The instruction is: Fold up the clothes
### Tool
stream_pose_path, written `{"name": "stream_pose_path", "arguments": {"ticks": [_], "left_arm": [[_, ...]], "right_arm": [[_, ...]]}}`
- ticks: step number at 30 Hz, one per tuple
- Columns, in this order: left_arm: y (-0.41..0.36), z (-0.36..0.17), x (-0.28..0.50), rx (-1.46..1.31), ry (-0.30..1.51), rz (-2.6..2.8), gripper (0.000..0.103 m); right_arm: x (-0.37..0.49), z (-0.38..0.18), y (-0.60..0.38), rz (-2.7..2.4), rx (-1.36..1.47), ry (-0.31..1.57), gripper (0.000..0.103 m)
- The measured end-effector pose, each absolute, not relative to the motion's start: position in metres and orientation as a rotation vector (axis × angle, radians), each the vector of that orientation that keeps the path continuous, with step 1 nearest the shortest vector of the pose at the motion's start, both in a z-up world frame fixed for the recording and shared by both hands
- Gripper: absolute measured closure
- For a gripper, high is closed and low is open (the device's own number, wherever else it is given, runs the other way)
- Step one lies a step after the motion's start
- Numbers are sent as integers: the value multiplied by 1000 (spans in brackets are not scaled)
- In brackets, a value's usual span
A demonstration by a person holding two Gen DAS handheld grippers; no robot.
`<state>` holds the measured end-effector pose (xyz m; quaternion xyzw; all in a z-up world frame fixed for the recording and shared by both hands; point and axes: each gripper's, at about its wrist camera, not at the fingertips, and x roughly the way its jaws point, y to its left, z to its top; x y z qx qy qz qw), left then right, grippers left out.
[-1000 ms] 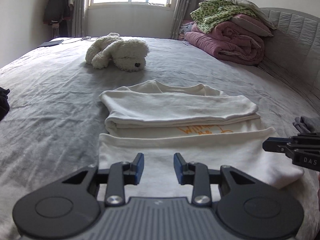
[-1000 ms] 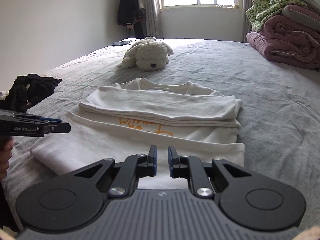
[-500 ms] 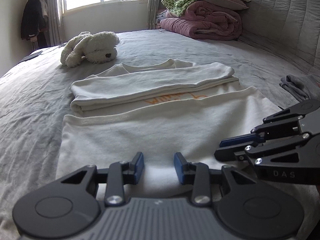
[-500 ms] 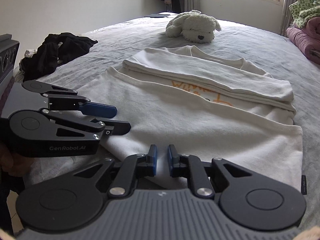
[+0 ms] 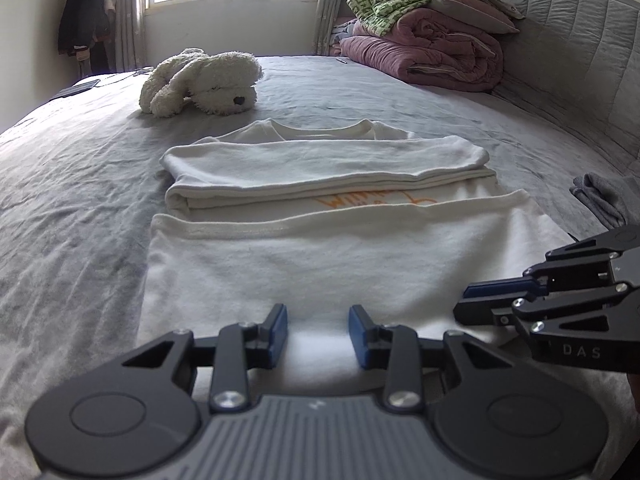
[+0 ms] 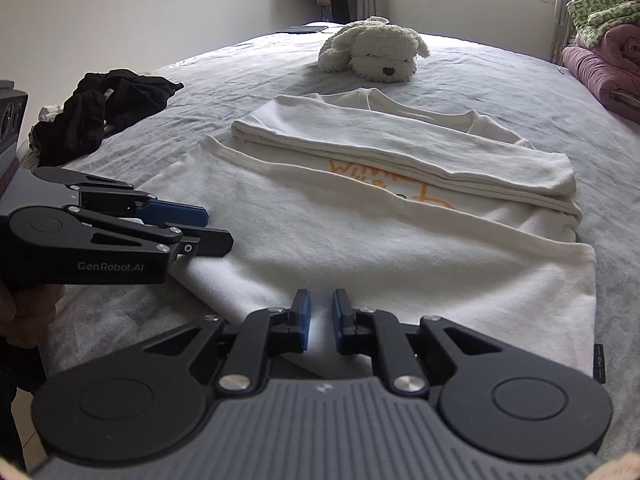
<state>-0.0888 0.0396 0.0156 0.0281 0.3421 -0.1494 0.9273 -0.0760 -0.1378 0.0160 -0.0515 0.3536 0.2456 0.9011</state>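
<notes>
Grippers sit lowest and nearest: the left gripper (image 5: 318, 330) parted wider, the right gripper (image 6: 318, 320) parted narrowly, both released and holding nothing, each at the near folded edge of the white shirt (image 5: 320, 264). That shirt lies just ahead on the bed (image 5: 80, 184), its long axis running left to right, hem turned up, sleeves stacked across the chest. Both grippers look equally near it. Beyond rests a plush dog (image 5: 204, 80).

Bare bed (image 5: 72, 184) beside shirt (image 5: 320, 264); plush toy (image 5: 208, 80) apparently beyond
</notes>
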Motion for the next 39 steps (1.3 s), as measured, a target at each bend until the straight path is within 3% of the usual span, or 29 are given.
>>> {"name": "stream_pose_path", "arguments": {"ticks": [34,36,39], "left_arm": [[100,26,-93,1,699,-186,69],[105,26,-91,-13,703,-191,69],[109,25,-89,-26,712,-204,69]], "right_arm": [[-72,24,-214,239,8,752,90],[-73,25,-221,215,21,752,81],[-74,27,-232,177,41,751,80]]}}
